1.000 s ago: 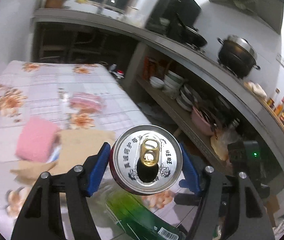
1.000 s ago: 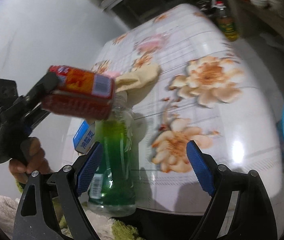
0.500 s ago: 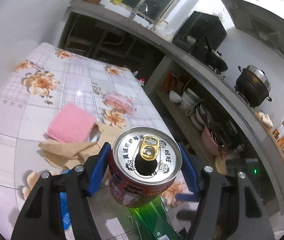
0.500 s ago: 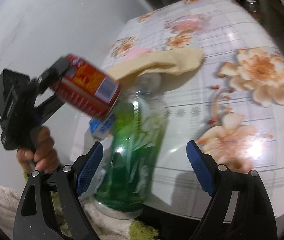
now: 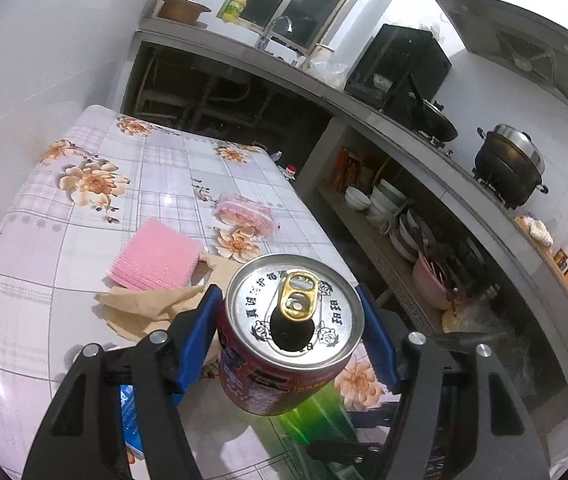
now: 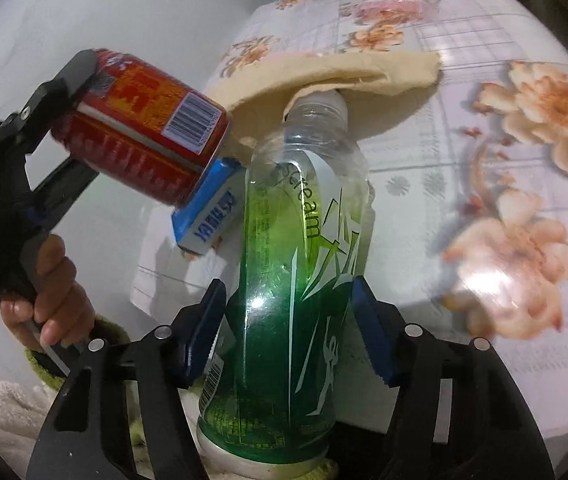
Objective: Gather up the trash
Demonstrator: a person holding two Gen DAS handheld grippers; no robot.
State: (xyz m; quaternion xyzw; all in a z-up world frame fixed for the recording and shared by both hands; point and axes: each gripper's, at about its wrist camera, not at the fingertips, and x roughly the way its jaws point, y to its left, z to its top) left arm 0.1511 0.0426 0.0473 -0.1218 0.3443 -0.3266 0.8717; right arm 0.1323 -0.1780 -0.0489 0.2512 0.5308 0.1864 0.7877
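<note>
Left gripper (image 5: 289,338) is clamped on the red can (image 5: 289,336), held up off the table (image 5: 44,240). Right gripper (image 6: 287,332) is closing around the green bottle (image 6: 295,280) at the table's near edge; pads look about touching. Pickup step, I'd say. Next: firm squeeze, then lift clear of the beige cloth (image 6: 343,72) and blue box (image 6: 212,212).

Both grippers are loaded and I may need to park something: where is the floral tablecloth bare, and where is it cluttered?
Bare: the far half of the floral tablecloth, beyond the pink ribbed pad and the pink plastic packet, up to the wall. Also the near left corner, left of the crumpled tan cloth. Crowded: the near edge, with cloth, small blue box and green plastic bottle.
</note>
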